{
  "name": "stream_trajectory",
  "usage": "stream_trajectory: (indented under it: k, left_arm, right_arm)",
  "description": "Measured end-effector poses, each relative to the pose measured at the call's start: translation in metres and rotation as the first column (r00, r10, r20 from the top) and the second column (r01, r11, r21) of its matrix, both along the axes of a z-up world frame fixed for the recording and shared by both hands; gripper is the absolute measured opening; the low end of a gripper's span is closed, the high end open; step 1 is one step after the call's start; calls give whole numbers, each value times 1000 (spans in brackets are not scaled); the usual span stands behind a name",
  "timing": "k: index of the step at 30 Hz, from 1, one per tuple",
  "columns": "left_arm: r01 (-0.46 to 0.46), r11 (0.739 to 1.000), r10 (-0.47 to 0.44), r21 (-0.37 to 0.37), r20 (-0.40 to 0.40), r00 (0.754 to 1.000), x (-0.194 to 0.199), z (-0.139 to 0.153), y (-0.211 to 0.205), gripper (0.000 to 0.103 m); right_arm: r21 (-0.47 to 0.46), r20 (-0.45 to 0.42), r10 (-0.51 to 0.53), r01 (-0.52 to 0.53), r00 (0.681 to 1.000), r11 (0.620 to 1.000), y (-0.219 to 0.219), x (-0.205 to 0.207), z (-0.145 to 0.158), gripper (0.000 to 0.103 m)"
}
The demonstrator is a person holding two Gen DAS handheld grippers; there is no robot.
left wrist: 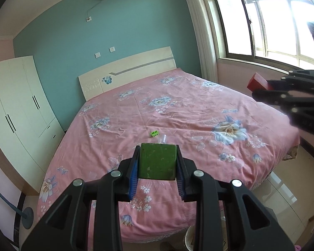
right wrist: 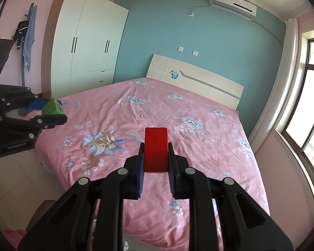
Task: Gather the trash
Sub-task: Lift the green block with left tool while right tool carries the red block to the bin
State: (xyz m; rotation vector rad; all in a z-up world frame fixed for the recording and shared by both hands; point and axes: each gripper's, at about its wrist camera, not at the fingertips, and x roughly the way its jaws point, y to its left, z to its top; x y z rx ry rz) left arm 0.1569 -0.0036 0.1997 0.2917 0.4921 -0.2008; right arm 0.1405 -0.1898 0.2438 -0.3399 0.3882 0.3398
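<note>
Green block (left wrist: pixel 157 160) clamped in left hand-held gripper (left wrist: pixel 157 163); red block (right wrist: pixel 156 149) clamped in right hand-held gripper (right wrist: pixel 156 156)

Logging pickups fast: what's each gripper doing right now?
Left gripper: shut on the green block.
Right gripper: shut on the red block.

Two wrist fisheye views look forward and slightly down from the foot of the pink floral bed (left wrist: pixel 178 108), both sharing the headboard (right wrist: pixel 198 79) and teal wall (right wrist: pixel 157 31).

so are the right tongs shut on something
Yes: the right tongs are shut on a red block, blue pads pressing both its sides.
</note>
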Motion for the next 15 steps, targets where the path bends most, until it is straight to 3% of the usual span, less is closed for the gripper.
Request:
stream_trajectory:
  k: [9,15]
  left_arm:
    - [0,1000,2,19,-122,993,-1,-63,8,32]
    - [3,999,6,37,-235,972,11,-119,6,32]
  right_arm:
    - [-13,-98,20,-21,995,1000,1,-2,-57,21]
    - [-17,-199,29,-33,980,999,7,11,-108,21]
